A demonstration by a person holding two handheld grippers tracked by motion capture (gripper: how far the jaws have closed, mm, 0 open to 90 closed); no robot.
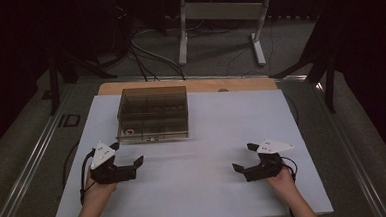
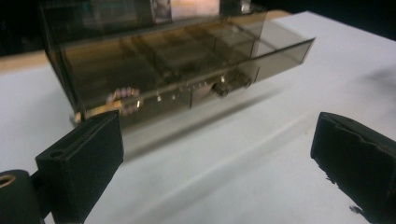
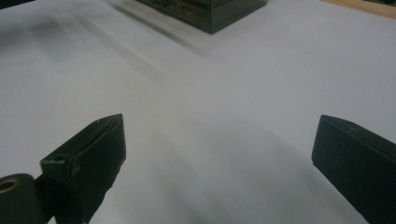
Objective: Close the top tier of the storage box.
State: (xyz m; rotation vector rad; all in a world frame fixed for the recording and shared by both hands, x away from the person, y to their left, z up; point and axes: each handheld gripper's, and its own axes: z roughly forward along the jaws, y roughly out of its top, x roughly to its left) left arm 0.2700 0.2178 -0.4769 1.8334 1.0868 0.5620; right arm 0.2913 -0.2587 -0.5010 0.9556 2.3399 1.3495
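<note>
— Where is the box?

— A smoky brown, see-through plastic compartment box (image 1: 152,113) sits at the far left-centre of the white table (image 1: 210,187), ahead of your left hand. A small ring of pale beads (image 2: 123,98) lies in its near-left compartment.

— And my grippers?

— Your left gripper (image 1: 128,159) rests near the box, apart from it, jaws spread wide with nothing between them. Your right gripper (image 1: 245,158) rests well apart, jaws equally wide and empty.

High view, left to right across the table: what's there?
Left gripper, jaws apart → tinted clear compartment box, farther back on the white table → right gripper, jaws apart.
</note>
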